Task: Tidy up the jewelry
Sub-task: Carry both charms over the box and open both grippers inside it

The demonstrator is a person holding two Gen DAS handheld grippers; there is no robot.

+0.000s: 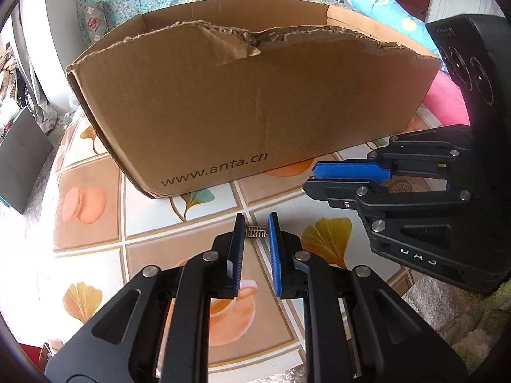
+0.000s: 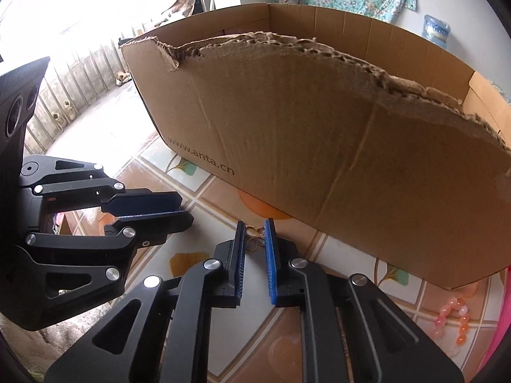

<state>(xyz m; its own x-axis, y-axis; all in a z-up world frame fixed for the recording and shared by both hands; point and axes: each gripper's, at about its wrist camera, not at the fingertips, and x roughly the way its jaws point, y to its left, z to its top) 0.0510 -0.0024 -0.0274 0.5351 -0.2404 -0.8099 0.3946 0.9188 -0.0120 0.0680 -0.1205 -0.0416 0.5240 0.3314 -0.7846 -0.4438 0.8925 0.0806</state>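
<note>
1. The left gripper (image 1: 256, 233), lower centre of its own view, has its jaws narrow on a small silver ribbed piece (image 1: 255, 232), which bridges the tips. The right gripper (image 2: 255, 234), lower centre of its own view, is closed to a narrow gap on a thin gold chain piece (image 2: 254, 235).
2. Both items sit at the very tips of the blue pads (image 1: 274, 245), just above the patterned tablecloth (image 1: 153, 210).
3. Risk: a tip-only hold on such slight items may slip or twist during a lift; the chain could snag or hang loose.
4. The cardboard box (image 1: 242, 102) fills the upper centre. Its torn front wall stands high; a low carry could knock an item free against the ragged edge.
5. A pink bead strand (image 2: 453, 319) lies at lower right, untouched and near the table edge.
</note>
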